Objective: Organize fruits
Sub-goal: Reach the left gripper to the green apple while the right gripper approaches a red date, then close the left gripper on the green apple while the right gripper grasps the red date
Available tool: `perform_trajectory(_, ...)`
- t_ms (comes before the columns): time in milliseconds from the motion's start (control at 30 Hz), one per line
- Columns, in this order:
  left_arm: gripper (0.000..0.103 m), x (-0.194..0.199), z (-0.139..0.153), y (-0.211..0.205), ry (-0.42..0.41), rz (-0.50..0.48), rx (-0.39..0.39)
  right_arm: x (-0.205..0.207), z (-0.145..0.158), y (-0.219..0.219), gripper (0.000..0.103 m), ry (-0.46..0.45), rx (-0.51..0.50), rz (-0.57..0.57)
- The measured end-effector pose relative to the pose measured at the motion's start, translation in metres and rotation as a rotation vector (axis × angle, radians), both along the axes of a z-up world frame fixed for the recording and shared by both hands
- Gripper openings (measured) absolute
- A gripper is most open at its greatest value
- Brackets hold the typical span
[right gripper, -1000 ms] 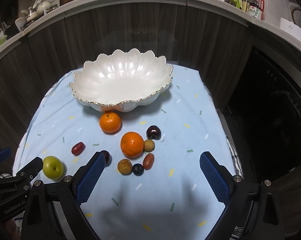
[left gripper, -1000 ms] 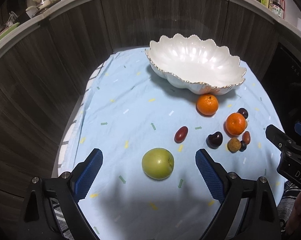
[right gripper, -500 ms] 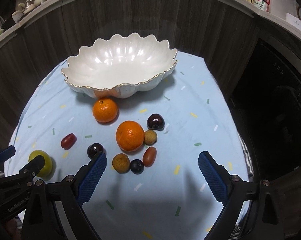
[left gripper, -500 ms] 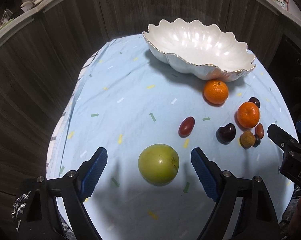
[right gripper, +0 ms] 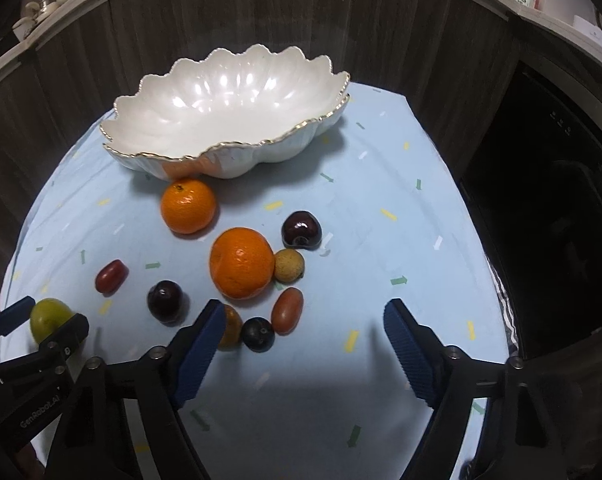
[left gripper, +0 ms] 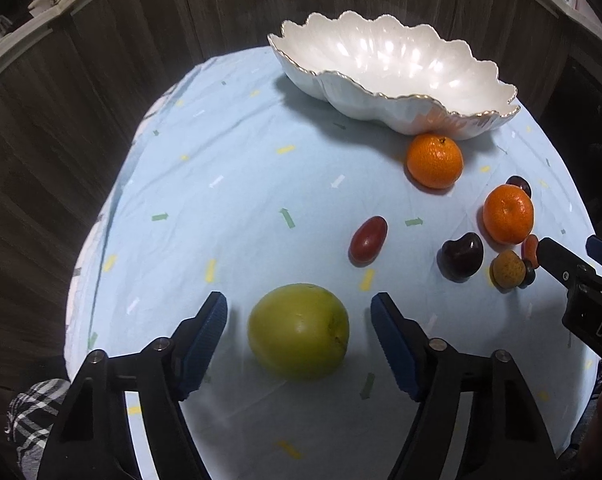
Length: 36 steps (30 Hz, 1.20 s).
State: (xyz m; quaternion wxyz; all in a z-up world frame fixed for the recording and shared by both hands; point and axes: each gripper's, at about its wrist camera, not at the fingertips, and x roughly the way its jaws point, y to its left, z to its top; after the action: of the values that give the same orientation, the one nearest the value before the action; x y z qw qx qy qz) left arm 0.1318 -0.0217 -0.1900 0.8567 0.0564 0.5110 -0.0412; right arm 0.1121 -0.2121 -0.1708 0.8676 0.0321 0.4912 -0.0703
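A green apple (left gripper: pixel 298 330) lies on the light blue cloth between the open jaws of my left gripper (left gripper: pixel 299 322), which does not touch it. It also shows in the right wrist view (right gripper: pixel 47 317). A white scalloped bowl (left gripper: pixel 385 92) (right gripper: pixel 237 148) stands empty at the back. Two oranges (right gripper: pixel 188 206) (right gripper: pixel 242 263), two dark cherries (right gripper: pixel 301 229) (right gripper: pixel 165 300), red grape tomatoes (right gripper: pixel 111 276) (right gripper: pixel 287 310) and small brown and dark fruits lie in front of it. My right gripper (right gripper: pixel 305 322) is open and empty, just near of this cluster.
Dark wood panels surround the table on the left and back. A dark appliance (right gripper: pixel 561 208) stands to the right. The cloth's edge (left gripper: pixel 101 240) drops off at the left. Bottles and dishes sit on a shelf above.
My left gripper has moved forward so the apple now lies between its jaws. My right gripper has moved forward and lower toward the fruit cluster.
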Motion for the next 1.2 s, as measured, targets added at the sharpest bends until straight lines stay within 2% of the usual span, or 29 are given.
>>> perform_trajectory(200, 0.068, 0.001, -0.008, -0.007, 0.018, -0.012, -0.007, 0.003, -0.007, -0.006, 0.072, 0.020, 0.006, -0.015)
perform_trajectory(500, 0.068, 0.003, -0.015, -0.010, 0.015, 0.000, 0.017, 0.007, -0.013, -0.011, 0.068, 0.038, -0.005, -0.027)
perform_trajectory(767, 0.068, 0.008, -0.016, -0.007, 0.021, 0.011, -0.003, 0.014, -0.016, -0.013, 0.063, 0.044, -0.005, -0.033)
perform_trajectory(833, 0.066, 0.009, -0.017, -0.006, 0.024, 0.014, -0.009, 0.016, -0.017, -0.013, 0.057, 0.046, 0.004, -0.031)
perform_trajectory(1100, 0.049, 0.014, -0.015, -0.004, 0.023, 0.027, -0.014, 0.022, -0.024, -0.011, 0.041, 0.061, 0.063, -0.006)
perform_trajectory(1200, 0.049, 0.014, -0.015, -0.003, 0.025, 0.026, -0.026, 0.024, -0.028, -0.010, 0.036, 0.074, 0.096, 0.000)
